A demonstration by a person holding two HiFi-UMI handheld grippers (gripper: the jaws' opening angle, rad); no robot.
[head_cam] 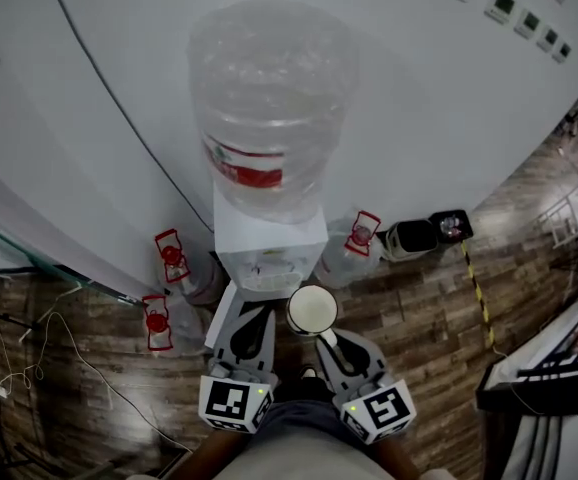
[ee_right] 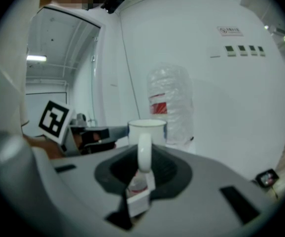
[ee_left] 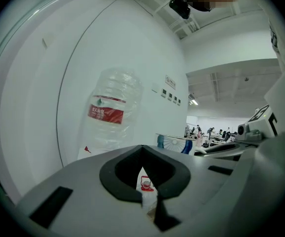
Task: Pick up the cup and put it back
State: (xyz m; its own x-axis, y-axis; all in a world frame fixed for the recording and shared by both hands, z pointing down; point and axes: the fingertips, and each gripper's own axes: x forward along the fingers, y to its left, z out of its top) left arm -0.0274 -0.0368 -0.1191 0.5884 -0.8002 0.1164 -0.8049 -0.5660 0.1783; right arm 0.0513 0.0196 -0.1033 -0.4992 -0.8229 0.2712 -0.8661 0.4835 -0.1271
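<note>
A white cup (head_cam: 312, 309) hangs in front of the white water dispenser (head_cam: 269, 243), just below its taps. My right gripper (head_cam: 324, 336) is shut on the cup's handle (ee_right: 143, 152), and the cup (ee_right: 147, 131) stands upright beyond the jaws. A big clear water bottle (head_cam: 269, 98) with a red label sits on top of the dispenser and also shows in the left gripper view (ee_left: 110, 112). My left gripper (head_cam: 252, 320) hovers beside the cup, to its left. Its jaws (ee_left: 145, 181) stand together with nothing between them.
Spare water bottles with red handles (head_cam: 172, 254) (head_cam: 361, 233) stand on the wood floor on both sides of the dispenser. A black device (head_cam: 431, 233) sits by the wall at the right. Thin cables (head_cam: 29, 348) trail over the floor at the left. The white wall is close behind.
</note>
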